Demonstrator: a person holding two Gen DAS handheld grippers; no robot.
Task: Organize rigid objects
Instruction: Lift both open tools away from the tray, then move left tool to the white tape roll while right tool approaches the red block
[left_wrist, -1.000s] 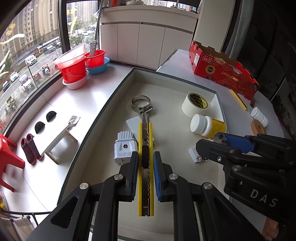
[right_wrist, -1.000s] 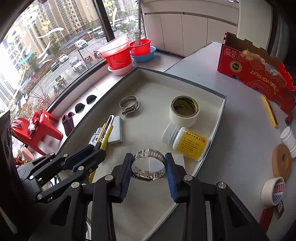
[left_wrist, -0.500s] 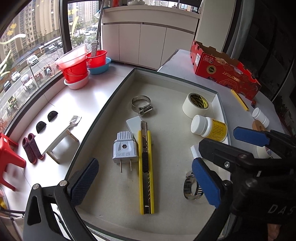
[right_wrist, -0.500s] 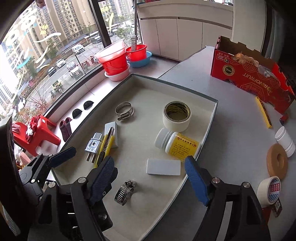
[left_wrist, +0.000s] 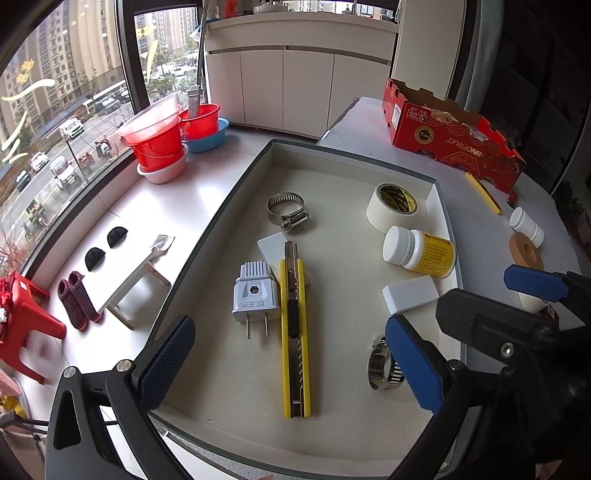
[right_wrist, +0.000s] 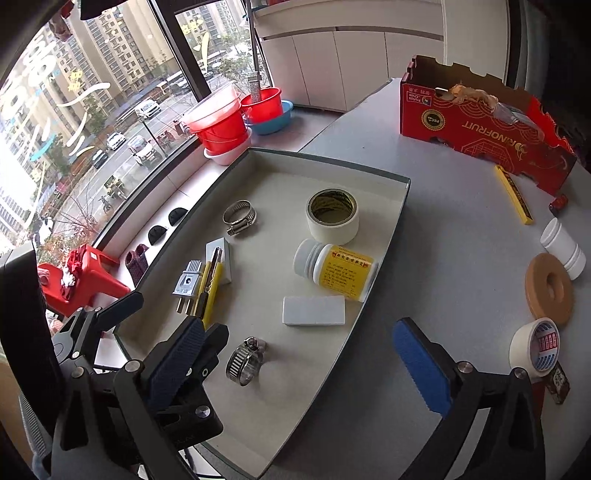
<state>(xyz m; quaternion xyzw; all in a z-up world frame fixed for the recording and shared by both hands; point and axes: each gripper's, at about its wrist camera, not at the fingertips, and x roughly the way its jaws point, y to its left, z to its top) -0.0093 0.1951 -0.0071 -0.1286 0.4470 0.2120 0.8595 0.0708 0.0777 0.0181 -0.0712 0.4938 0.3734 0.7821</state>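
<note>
Left gripper (left_wrist: 288, 363) spread wide above utility knife (left_wrist: 293, 332), angled steeply downward

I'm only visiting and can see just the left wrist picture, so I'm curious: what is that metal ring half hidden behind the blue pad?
Observer: A hose clamp. It lies free in the tray between the right gripper's jaws, which have just been opening; neither pad touches it.
Visitor: Is anything hidden behind that gripper, out on the table?
Observer: Yes, a tape roll with red and blue print, just this side of the tan ring.
Visitor: Is the red box empty?
Observer: No. Something crumpled sticks up above the rim of the red box.
</note>
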